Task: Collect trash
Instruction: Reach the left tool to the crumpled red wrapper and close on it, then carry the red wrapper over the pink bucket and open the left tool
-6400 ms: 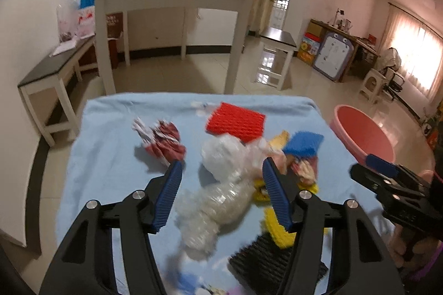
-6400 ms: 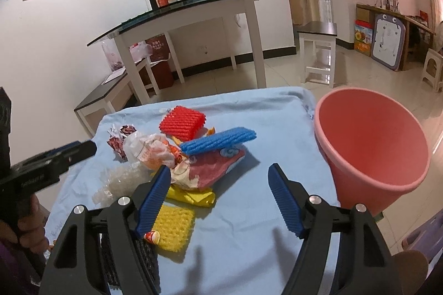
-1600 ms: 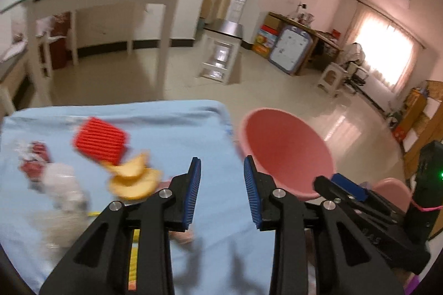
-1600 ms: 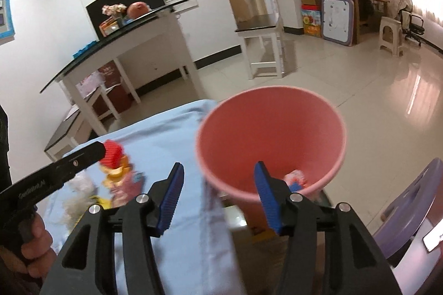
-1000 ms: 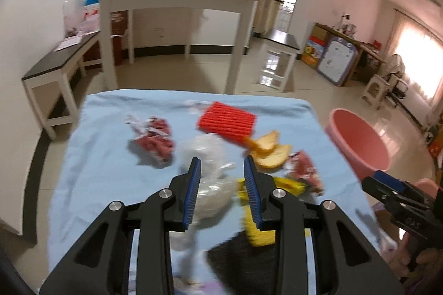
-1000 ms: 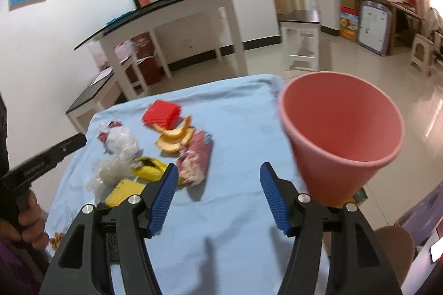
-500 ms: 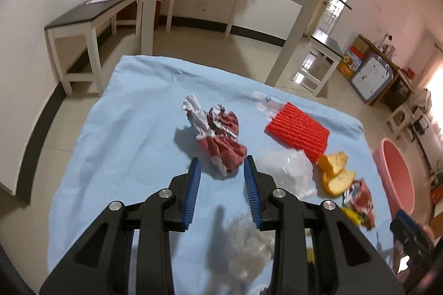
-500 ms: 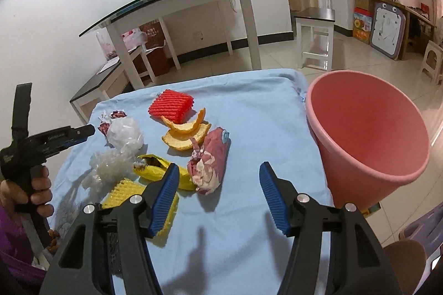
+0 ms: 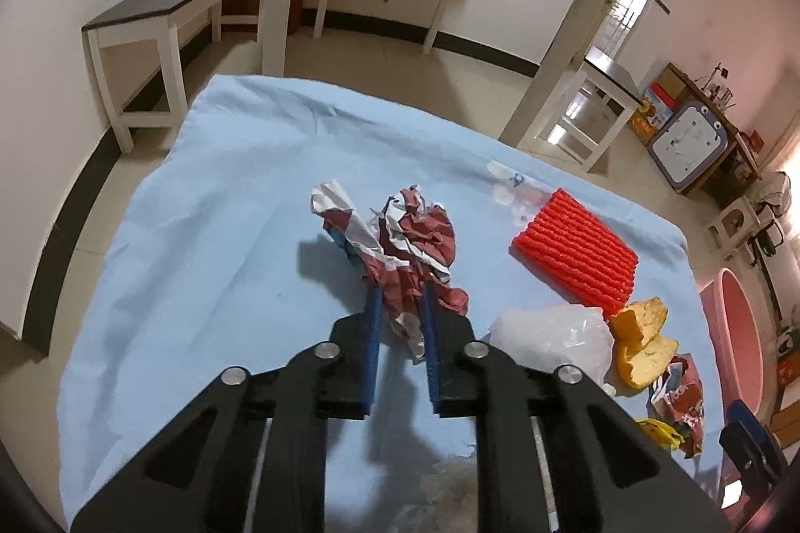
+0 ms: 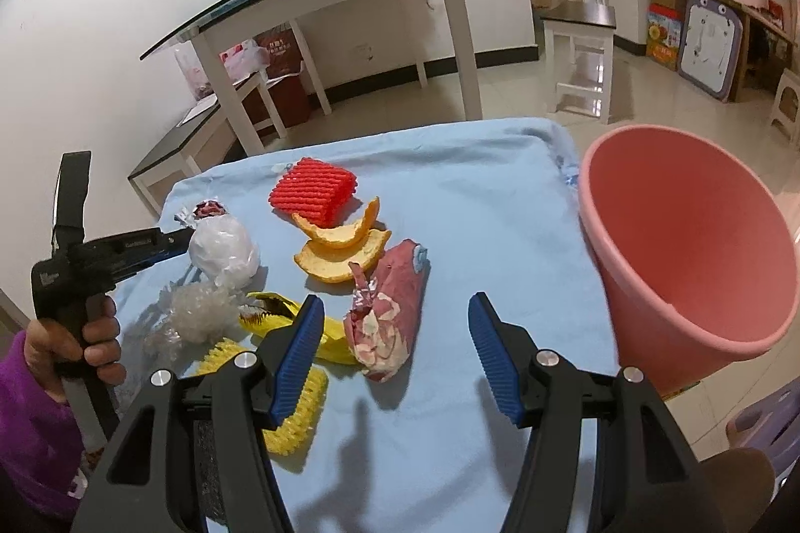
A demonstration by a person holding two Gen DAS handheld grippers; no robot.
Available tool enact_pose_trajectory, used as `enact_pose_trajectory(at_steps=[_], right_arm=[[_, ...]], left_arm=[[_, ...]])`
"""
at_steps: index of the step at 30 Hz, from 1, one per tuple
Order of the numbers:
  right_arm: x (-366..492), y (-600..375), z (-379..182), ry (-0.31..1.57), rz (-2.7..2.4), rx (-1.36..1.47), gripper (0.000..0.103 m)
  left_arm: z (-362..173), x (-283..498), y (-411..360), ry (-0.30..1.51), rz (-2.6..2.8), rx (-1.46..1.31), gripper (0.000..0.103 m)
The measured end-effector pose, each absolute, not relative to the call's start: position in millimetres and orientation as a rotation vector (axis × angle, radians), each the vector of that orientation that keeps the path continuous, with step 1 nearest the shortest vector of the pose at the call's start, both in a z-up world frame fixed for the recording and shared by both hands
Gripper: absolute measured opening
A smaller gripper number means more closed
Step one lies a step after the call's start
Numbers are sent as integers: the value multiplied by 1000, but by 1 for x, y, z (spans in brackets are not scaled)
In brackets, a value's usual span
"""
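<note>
Pink bucket (image 9: 732,348) cut off by right edge.

Crumpled wrapper (image 9: 400,243) left of foam net (image 9: 575,255) – peels (image 9: 640,345) nearer; bin (image 10: 685,253) beside table's (image 10: 475,163) right edge.

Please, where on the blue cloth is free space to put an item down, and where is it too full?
Bare light-blue cloth lies between the orange peel pieces and the pink plastic bucket, and in front of the right gripper. The cloth's left edge beside the crumpled red-white wrapper is bare too. It is crowded around the white plastic bag.
</note>
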State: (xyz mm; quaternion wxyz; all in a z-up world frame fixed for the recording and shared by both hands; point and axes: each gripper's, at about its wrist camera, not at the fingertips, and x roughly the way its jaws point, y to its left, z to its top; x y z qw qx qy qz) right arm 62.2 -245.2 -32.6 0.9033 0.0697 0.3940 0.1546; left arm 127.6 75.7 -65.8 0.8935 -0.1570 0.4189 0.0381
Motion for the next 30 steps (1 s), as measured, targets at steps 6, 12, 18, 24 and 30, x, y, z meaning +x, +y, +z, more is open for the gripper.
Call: enact_pose_trajectory(at_steps=[6,12,18,24,30], right_arm=[[74,-238,-38,846,345,154,51],[84,-231,-52,908,345,141,29],[80,-240,-54,909,352,173,17],[70,-252,-40,843,359,200,16],[61,-266,-26,790,341,225,16]], left_arm=[[-54,119,77,831,67,-308,3],[-35,107,71,788,37,-290,2],[-16,95,60,749,-2,-278,2],[7,84,43,712,-61,-272,2],[25,80,15,685,-132,-252,2]])
